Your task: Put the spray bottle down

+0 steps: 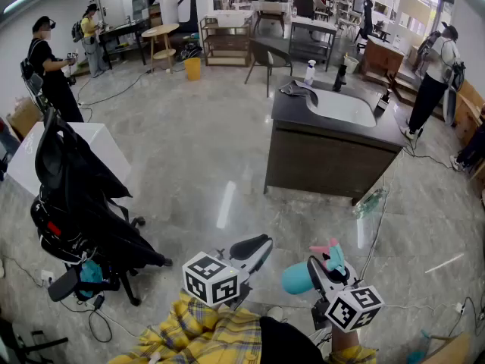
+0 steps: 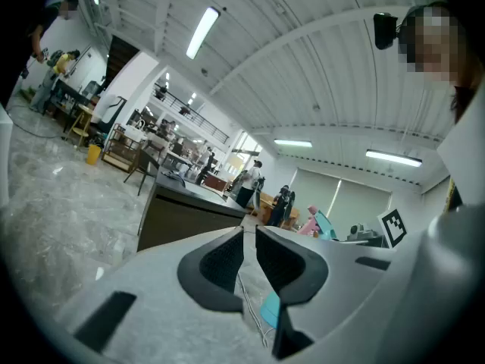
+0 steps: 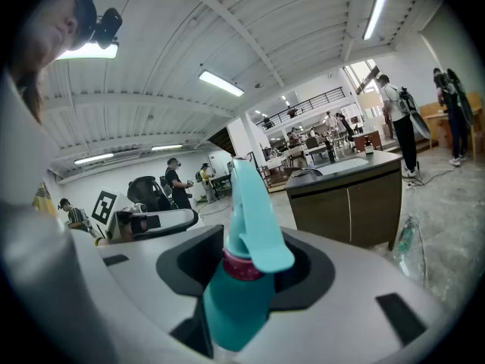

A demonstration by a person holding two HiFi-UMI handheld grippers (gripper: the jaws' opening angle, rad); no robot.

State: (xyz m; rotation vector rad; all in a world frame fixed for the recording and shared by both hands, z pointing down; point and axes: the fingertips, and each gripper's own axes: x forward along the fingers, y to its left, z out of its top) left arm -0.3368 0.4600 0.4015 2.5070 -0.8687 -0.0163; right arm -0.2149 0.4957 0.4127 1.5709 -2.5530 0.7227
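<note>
The teal spray bottle (image 3: 241, 283) has a pink collar and a teal trigger head, and my right gripper (image 3: 246, 268) is shut on it around the neck and upper body. In the head view the spray bottle (image 1: 298, 277) lies crosswise in the right gripper (image 1: 322, 268) at the bottom right, held in the air over the floor. My left gripper (image 1: 254, 247) hovers just to its left; its pads (image 2: 227, 258) stand together with nothing between them. From the left gripper view, the bottle's head (image 2: 321, 224) shows to the right.
A dark counter (image 1: 333, 146) with a white sink stands ahead on the marble floor. A black wheeled chair (image 1: 76, 203) and a white table (image 1: 87, 144) are at the left. A clear plastic bottle (image 1: 370, 202) and cables lie on the floor. Several people stand around the room.
</note>
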